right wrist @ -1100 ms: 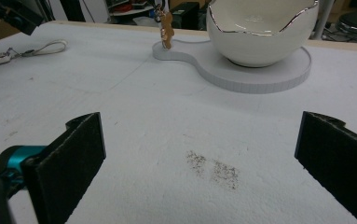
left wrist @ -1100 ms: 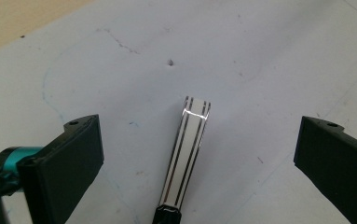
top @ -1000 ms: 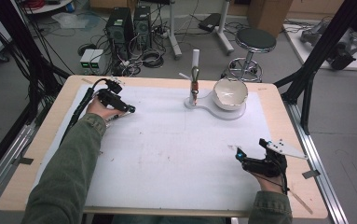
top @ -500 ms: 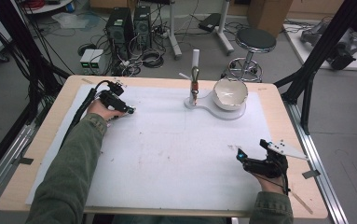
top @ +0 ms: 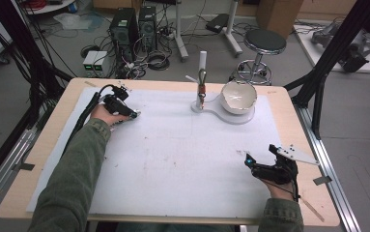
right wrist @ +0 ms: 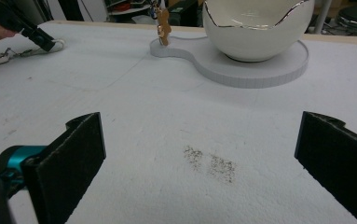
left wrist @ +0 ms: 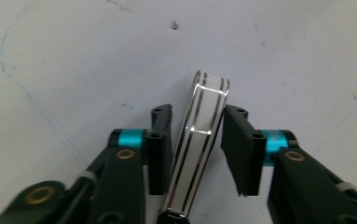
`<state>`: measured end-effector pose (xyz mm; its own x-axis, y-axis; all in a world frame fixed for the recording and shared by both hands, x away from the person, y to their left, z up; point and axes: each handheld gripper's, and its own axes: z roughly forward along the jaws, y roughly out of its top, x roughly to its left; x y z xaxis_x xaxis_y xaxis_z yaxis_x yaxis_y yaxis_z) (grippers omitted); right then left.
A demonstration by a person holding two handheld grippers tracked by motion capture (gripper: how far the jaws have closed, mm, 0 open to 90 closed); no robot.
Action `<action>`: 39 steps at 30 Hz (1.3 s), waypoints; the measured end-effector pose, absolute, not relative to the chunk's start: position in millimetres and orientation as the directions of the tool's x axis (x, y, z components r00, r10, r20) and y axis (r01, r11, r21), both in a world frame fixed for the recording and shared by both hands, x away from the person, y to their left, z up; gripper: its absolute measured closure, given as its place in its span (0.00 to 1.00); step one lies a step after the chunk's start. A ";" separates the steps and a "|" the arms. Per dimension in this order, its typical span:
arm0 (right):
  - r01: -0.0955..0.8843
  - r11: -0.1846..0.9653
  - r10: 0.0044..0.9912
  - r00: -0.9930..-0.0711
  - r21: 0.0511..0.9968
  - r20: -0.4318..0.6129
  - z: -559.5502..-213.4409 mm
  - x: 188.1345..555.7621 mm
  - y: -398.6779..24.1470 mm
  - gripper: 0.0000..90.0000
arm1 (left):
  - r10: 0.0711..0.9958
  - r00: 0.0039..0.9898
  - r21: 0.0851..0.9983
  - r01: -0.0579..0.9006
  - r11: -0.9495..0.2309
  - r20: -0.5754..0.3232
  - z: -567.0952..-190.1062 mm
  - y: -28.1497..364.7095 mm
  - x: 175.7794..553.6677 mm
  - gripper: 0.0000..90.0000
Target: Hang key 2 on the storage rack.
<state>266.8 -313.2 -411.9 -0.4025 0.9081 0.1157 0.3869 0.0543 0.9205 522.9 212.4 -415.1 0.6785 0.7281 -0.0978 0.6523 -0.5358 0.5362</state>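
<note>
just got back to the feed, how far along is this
Early, by the look of it. Done: nothing seems placed yet; the bowl on its white base looks empty. In hand: the left gripper straddles a shiny metal strip on the mat, one jaw touching, the other still apart. The right gripper is open over bare mat. Left: closing and lifting the strip; its destination is unclear.
</note>
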 end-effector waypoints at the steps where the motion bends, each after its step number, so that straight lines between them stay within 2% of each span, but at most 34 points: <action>1: 0.386 0.059 0.908 -0.403 0.920 0.111 -412.0 266.9 -313.5 0.01 | 0.724 0.683 0.544 0.643 -0.539 -0.091 -414.4 211.8 521.9 0.78; 6: 0.387 0.055 0.909 -0.401 0.920 0.114 -412.3 267.3 -313.0 0.01 | 0.705 0.708 0.581 0.588 -0.563 -0.034 -405.1 210.8 516.6 0.82; 13: 0.386 0.051 0.909 -0.399 0.921 0.117 -412.1 266.9 -313.4 0.01 | 0.716 0.697 0.613 0.578 -0.539 -0.028 -389.2 216.5 511.7 0.83; 25: 0.389 0.061 0.905 -0.410 0.919 0.113 -413.0 267.5 -309.6 0.01 | 0.719 0.692 0.672 0.558 -0.487 -0.053 -366.3 226.4 490.6 0.83; 39: 0.386 0.058 0.901 -0.418 0.921 0.119 -412.8 267.8 -308.3 0.01 | 0.768 0.634 0.773 0.532 -0.346 -0.092 -321.8 254.1 473.2 0.83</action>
